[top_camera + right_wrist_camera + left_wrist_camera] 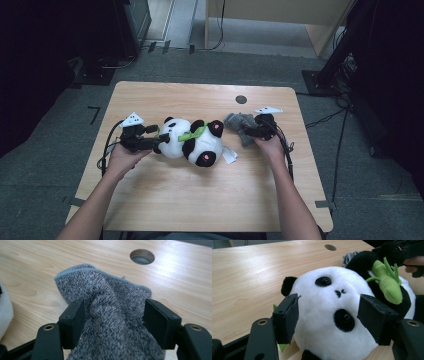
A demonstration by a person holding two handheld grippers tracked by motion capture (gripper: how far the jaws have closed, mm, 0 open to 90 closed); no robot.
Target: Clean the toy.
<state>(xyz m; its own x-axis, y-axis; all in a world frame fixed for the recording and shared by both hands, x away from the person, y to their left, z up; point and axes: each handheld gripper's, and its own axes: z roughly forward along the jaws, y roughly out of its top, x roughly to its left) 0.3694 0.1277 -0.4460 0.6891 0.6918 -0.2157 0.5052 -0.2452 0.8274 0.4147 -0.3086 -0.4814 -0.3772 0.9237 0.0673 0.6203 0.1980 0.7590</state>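
The left tool sits near the bench's left edge, jaws spread either side of the plush panda's head; the left pad looks to touch the fur, the right stands off, so no firm grip is judged. The panda lies on its back mid-bench, long axis left to right, head toward the left tool, feet toward the right. The left hand is nearer it. Further back toward the right edge, the right tool is closed on the grey cloth, which bunches between its pads. No containers are present.
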